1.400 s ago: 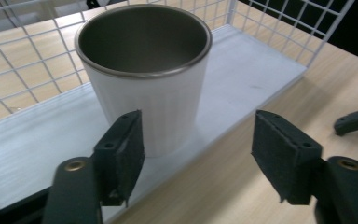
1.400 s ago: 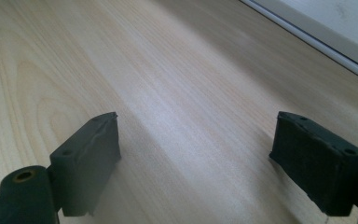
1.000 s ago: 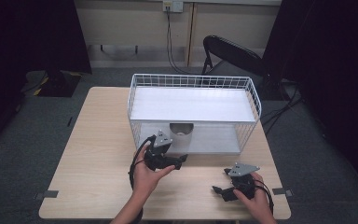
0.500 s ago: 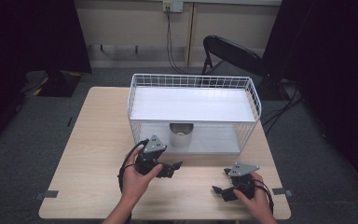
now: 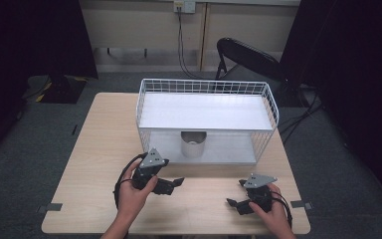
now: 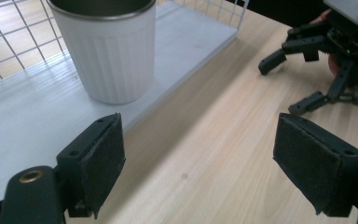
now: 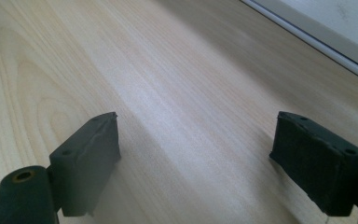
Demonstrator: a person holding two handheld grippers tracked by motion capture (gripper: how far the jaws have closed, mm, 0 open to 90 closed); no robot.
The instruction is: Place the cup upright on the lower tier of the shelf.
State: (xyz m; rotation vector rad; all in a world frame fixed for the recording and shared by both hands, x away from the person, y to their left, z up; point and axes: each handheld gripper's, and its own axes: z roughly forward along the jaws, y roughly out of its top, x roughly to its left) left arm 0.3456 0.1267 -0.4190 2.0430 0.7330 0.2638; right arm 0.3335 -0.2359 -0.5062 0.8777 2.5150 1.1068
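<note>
Item: white cup [image 5: 193, 145], upright on the lower shelf of the wire rack [image 5: 271, 102] so we reach it frontally; our left gripper [image 5: 171, 184] and right gripper [image 5: 236, 204] wait on the tabletop [image 5: 99, 139], fingers wide apart, empty.

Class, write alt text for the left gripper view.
A white ribbed cup stands on the white shelf of a wire rack, ahead of the open left claw. Across the wooden table, the right claw is open.
</note>
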